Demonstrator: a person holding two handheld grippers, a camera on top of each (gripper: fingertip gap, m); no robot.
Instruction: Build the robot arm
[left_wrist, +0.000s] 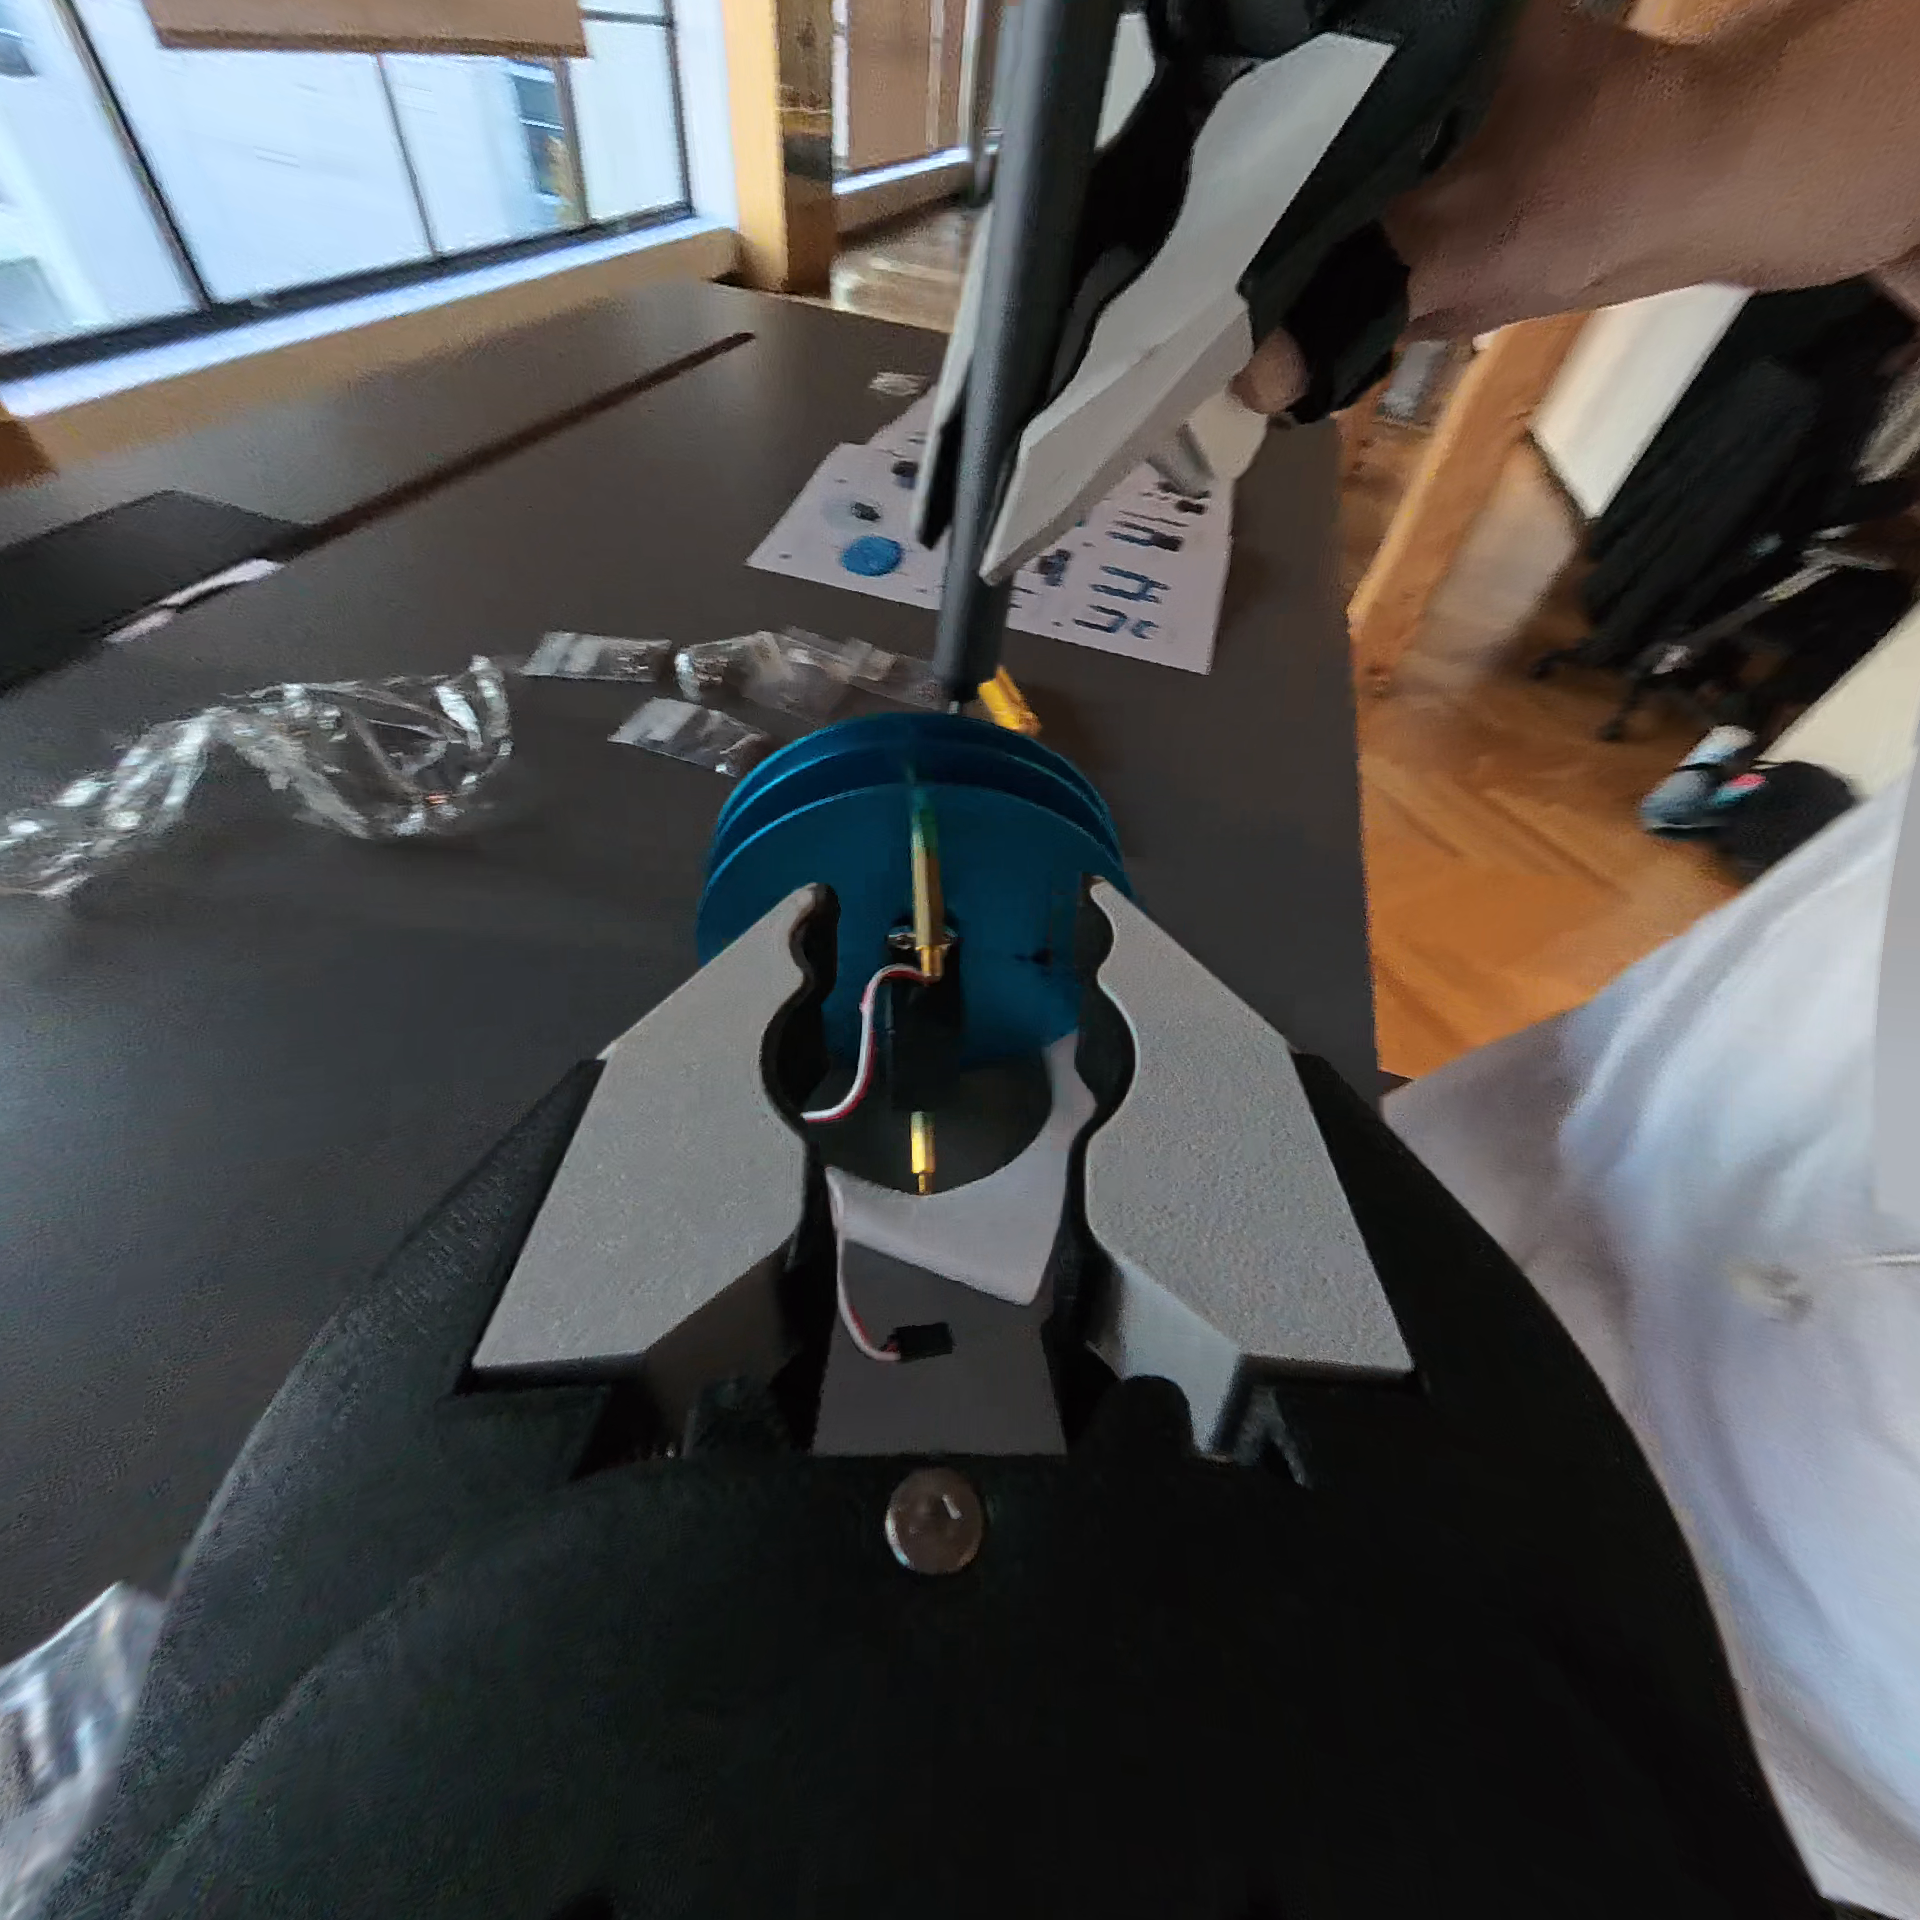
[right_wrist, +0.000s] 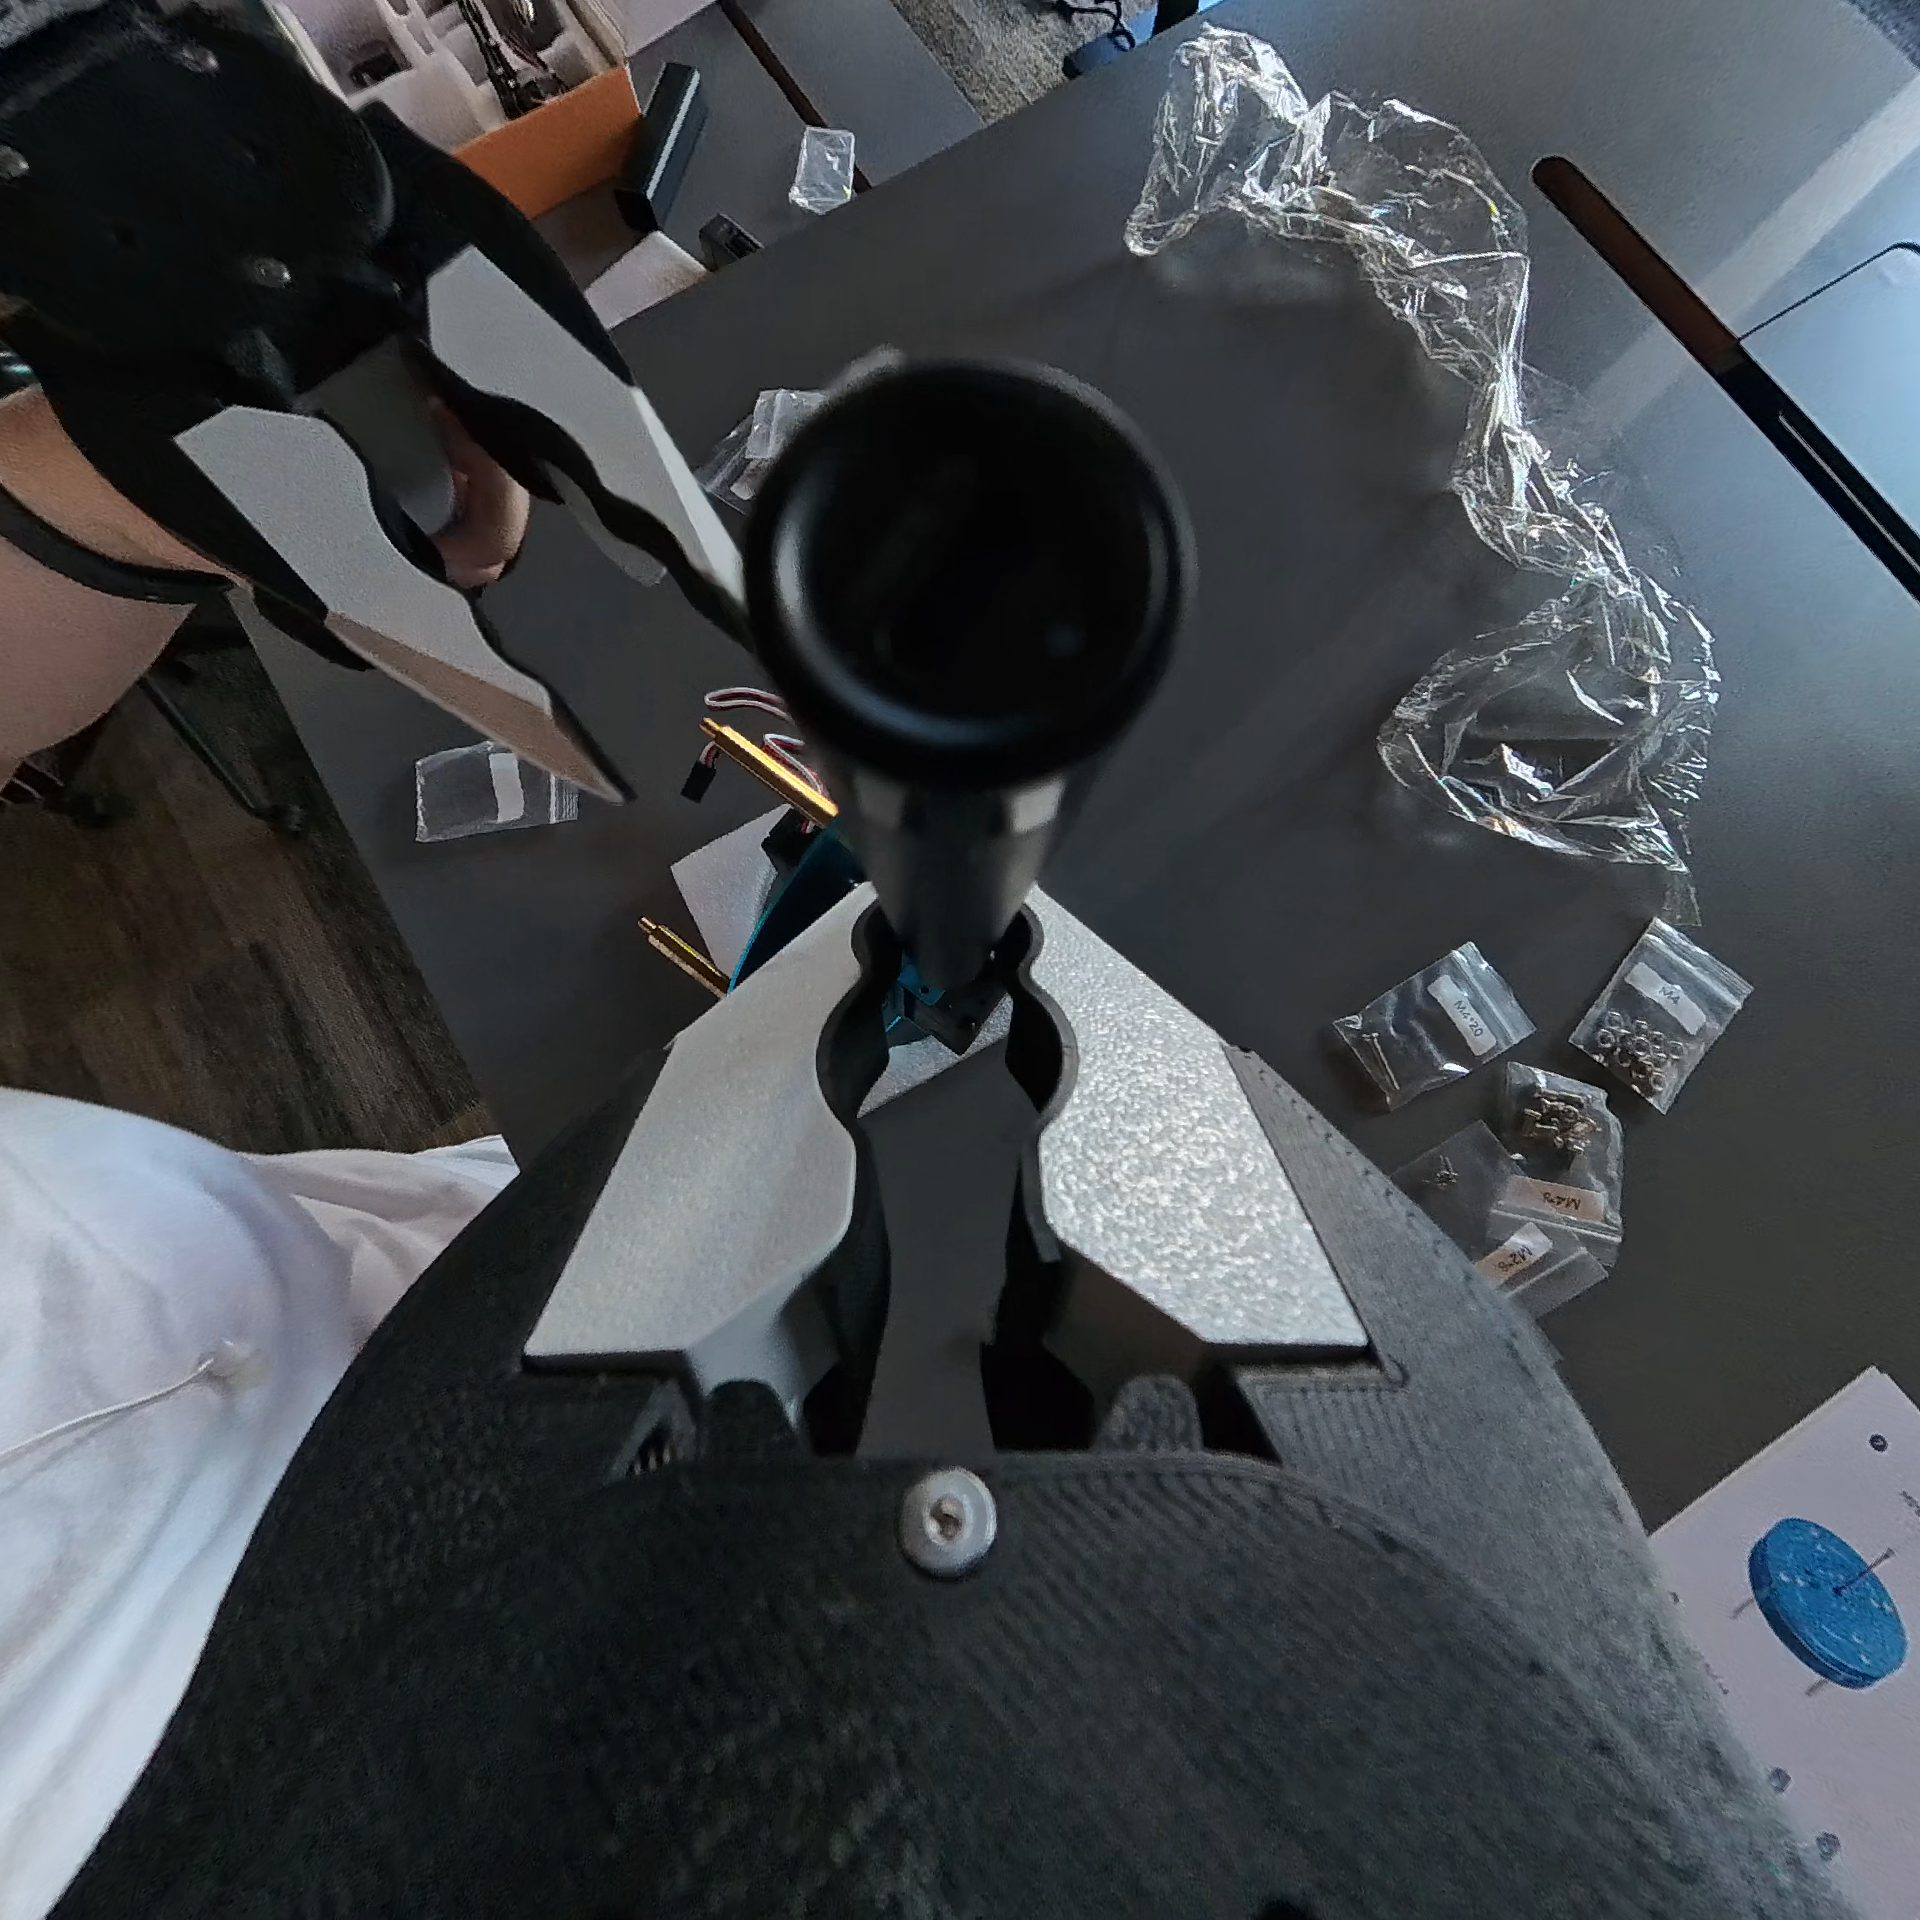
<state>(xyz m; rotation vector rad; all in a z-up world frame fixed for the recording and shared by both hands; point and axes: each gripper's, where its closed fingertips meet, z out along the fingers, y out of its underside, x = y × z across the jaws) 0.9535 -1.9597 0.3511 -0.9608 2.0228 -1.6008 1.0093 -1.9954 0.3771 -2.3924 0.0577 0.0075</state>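
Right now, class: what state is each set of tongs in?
Left tongs: open, fingers either side of the blue wheel assembly; contact cannot be told.
Right tongs: shut on the black screwdriver.

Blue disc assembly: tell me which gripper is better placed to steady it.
Left, probably: the left gripper is open and empty, its fingers pointed at the blue disc assembly; the right gripper is shut on the black screwdriver.

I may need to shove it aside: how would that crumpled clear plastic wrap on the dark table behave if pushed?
The crumpled clear plastic wrap looks thin and very light, so it would likely slide or bunch up. Its creases suggest it is floppy, not rigid. It seems unlikely to roll.
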